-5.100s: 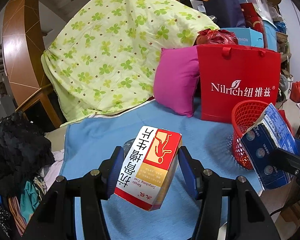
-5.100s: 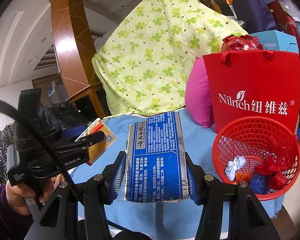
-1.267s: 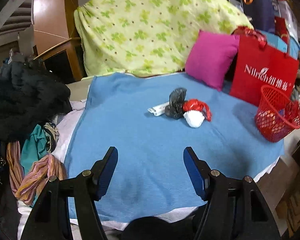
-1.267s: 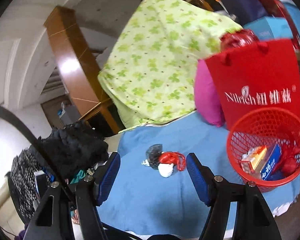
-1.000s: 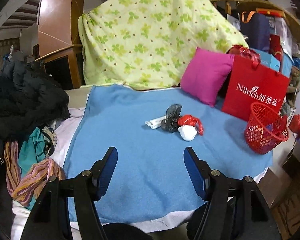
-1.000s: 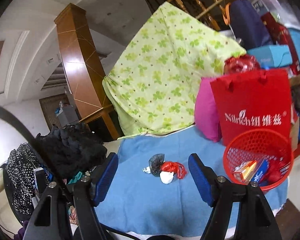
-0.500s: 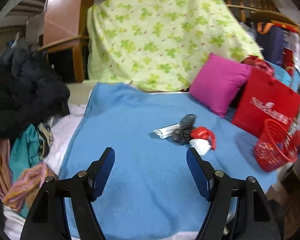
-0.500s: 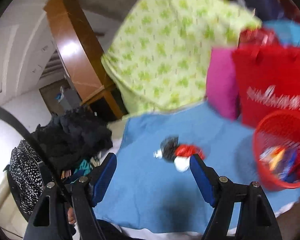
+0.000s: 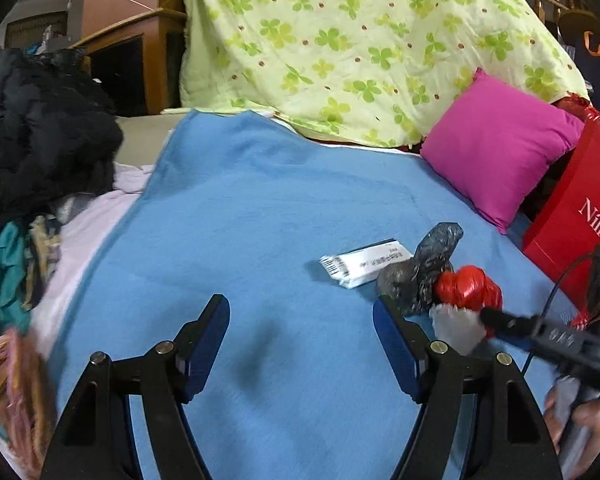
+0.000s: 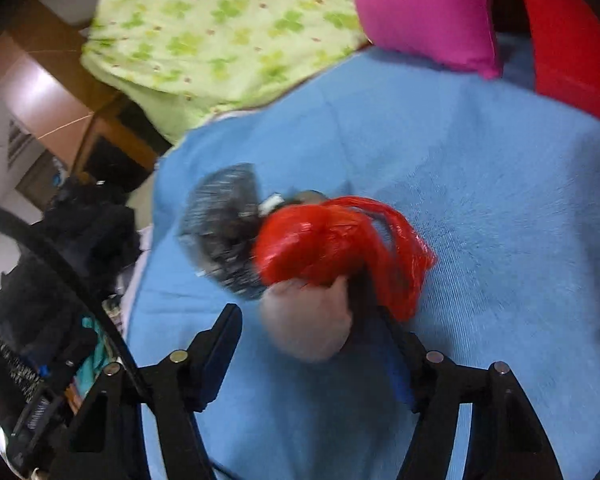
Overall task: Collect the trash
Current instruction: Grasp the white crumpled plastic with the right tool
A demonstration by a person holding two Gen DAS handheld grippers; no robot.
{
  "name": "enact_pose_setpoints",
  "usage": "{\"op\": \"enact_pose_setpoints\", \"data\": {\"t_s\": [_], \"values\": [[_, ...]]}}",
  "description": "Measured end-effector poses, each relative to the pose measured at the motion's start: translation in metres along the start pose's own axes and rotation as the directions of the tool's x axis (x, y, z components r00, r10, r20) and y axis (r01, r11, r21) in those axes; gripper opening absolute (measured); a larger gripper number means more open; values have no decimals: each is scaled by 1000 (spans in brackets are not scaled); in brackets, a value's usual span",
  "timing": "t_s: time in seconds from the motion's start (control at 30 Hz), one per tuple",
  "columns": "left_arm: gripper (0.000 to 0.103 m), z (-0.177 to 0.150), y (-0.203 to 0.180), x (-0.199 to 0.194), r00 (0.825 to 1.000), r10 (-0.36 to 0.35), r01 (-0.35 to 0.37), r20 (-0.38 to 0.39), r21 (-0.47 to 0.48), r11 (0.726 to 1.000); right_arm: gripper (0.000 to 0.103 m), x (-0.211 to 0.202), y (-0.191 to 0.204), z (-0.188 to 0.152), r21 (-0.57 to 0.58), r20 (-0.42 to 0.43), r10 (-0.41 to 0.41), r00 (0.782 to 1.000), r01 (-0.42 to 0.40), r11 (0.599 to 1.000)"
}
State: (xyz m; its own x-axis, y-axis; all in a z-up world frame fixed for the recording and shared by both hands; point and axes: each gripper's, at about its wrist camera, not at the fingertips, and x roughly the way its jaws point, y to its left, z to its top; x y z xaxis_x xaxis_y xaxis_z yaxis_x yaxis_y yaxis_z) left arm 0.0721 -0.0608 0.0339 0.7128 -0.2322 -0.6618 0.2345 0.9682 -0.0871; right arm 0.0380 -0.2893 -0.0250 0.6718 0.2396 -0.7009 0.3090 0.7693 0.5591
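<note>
Where a second ago both tools hung back from the blue blanket (image 9: 240,208), they have now dropped in close on the trash. The right tool (image 10: 312,328), its jaws just closing, straddles the white wad (image 10: 306,320) under the red bag (image 10: 340,248), pads not visibly pressing it. The left tool (image 9: 300,328) stands open and empty over bare blanket, short of the white packet (image 9: 366,262) and grey bag (image 9: 428,268). The right view is blurred. A hand (image 9: 580,424) shows cut off at the frame edge.
</note>
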Motion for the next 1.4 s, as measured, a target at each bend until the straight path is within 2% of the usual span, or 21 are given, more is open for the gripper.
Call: {"op": "enact_pose_setpoints", "data": {"t_s": [0.07, 0.1, 0.13, 0.17, 0.23, 0.3, 0.37, 0.43, 0.5, 0.63, 0.73, 0.8, 1.07, 1.2, 1.4], "values": [[75, 6, -9, 18, 1000, -9, 9, -6, 16, 1000, 69, 13, -7, 2, 19, -19, 7, 1000, -7, 1000], [75, 8, -13, 24, 1000, -15, 16, -7, 22, 1000, 63, 17, -8, 1, 20, -25, 15, 1000, -15, 1000], [75, 8, -18, 31, 1000, -29, 29, -8, 34, 999, 51, 20, -10, 0, 12, -33, 27, 999, -27, 1000], [75, 7, -23, 37, 999, -36, 37, -13, 53, 998, 46, 22, -10, -3, 5, -35, 37, 999, -36, 999], [75, 6, -30, 47, 999, -29, 32, -39, 78, 996, 41, 19, -13, -7, 6, -30, 58, 998, -58, 998], [75, 6, -36, 52, 996, -56, 61, -66, 80, 995, 39, 13, -19, -11, 9, -13, 77, 997, -77, 997], [75, 6, -44, 47, 997, -54, 59, -49, 122, 991, 38, 5, -25, -14, 29, -3, 95, 995, -95, 995], [75, 2, -49, 40, 1000, -14, 15, -6, 177, 984, 37, -3, -29, -15, 33, 11, 100, 995, -100, 994], [75, -4, -51, 38, 1000, 15, -15, 1, 205, 979, 37, -10, -30, -17, 17, 15, 104, 994, -104, 994], [75, -8, -45, 46, 998, 11, -2, -55, 170, 985, 37, -23, -33, -25, -15, 7, 83, 997, -83, 996], [75, -10, -45, 54, 996, 11, 2, -86, 144, 990, 37, -34, -41, -27, 5, 7, 70, 998, -70, 998], [75, -13, -50, 57, 995, 10, 4, -95, 149, 989, 37, -45, -47, -28, 15, 16, 32, 999, -32, 999], [75, -23, -91, 46, 994, -69, 87, -89, 219, 972, 37, -70, -68, -20, 86, 94, -51, 994, 43, 995], [75, -26, -111, 42, 987, -130, 149, -92, 248, 957, 37, -76, -83, -14, 144, 113, -93, 989, 76, 987], [75, -31, -135, 48, 975, -187, 215, -122, 279, 936, 38, -77, -98, -11, 207, 68, -40, 997, 25, 978]]}}
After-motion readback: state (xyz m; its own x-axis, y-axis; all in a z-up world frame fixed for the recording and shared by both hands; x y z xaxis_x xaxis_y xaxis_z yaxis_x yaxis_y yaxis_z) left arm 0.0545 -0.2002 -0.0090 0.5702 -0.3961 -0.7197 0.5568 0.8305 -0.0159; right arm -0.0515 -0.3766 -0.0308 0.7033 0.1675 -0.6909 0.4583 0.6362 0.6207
